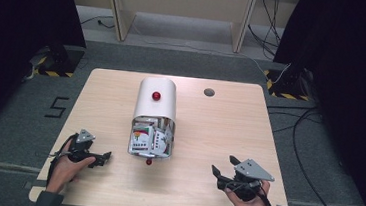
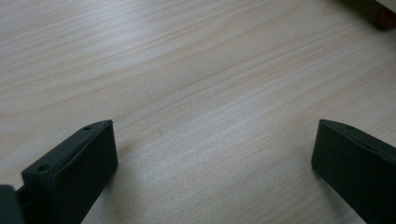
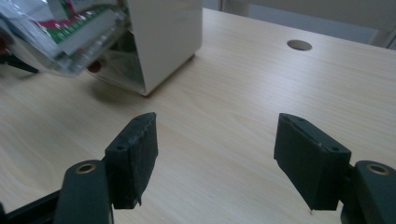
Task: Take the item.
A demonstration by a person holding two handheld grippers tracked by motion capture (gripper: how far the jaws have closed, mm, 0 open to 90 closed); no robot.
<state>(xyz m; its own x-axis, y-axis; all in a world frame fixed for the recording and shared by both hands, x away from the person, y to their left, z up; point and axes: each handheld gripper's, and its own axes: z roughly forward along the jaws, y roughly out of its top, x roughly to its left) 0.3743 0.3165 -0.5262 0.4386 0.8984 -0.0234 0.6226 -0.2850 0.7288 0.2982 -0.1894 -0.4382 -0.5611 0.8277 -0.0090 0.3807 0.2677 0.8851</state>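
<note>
A white round-topped box (image 1: 155,105) with a red knob (image 1: 156,96) stands in the middle of the wooden table (image 1: 218,131). Its clear front flap (image 1: 150,140) hangs open toward me, with several printed packets behind it and a small red knob (image 1: 148,162) at its lower edge. My left gripper (image 1: 104,160) rests open on the table just left of the flap, with bare wood between its jaws (image 2: 217,126). My right gripper (image 1: 222,163) is open at the front right, pointing at the box (image 3: 163,42) and the flap (image 3: 70,32), with nothing between its jaws (image 3: 217,119).
A round cable hole (image 1: 209,92) (image 3: 299,45) lies in the table's far right part. Beyond the table are a grey floor, loose cables (image 1: 298,138), black curtains on both sides and striped stand feet (image 1: 53,66).
</note>
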